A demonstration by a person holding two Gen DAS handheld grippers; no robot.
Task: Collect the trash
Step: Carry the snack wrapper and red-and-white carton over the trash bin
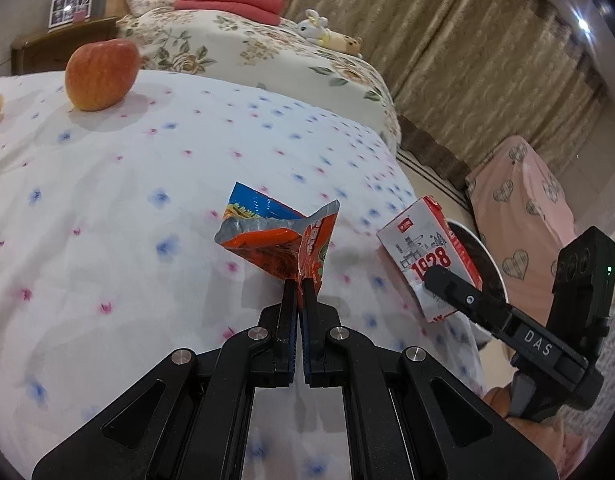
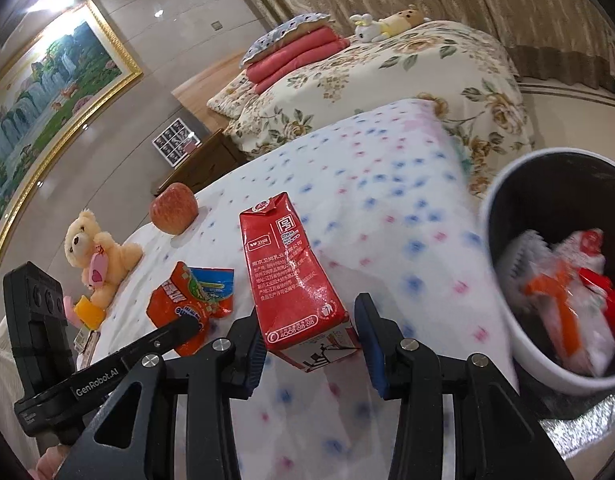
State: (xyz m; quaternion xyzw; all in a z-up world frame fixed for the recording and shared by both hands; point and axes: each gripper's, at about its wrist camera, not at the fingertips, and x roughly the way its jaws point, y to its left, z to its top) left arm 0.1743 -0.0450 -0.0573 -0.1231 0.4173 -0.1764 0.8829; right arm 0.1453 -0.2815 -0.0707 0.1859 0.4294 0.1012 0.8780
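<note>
My left gripper [image 1: 300, 286] is shut on the corner of a crumpled orange and blue snack wrapper [image 1: 275, 236], which it holds above the dotted tablecloth [image 1: 147, 200]. In the right wrist view the wrapper [image 2: 187, 300] shows with a left finger [image 2: 179, 328] on it. A red and white milk carton [image 2: 295, 280] is clamped tilted between the pads of my right gripper [image 2: 307, 332], clear of the cloth. The carton [image 1: 423, 256] also shows in the left wrist view. A white trash bin [image 2: 535, 364] with a black inside stands off the table's right edge and holds several wrappers.
A red apple [image 1: 101, 74] and a teddy bear [image 2: 95, 256] sit on the far side of the table. Behind it is a bed [image 2: 387, 80] with a floral cover. A pink heart-patterned cover [image 1: 523, 208] lies over something beyond the bin.
</note>
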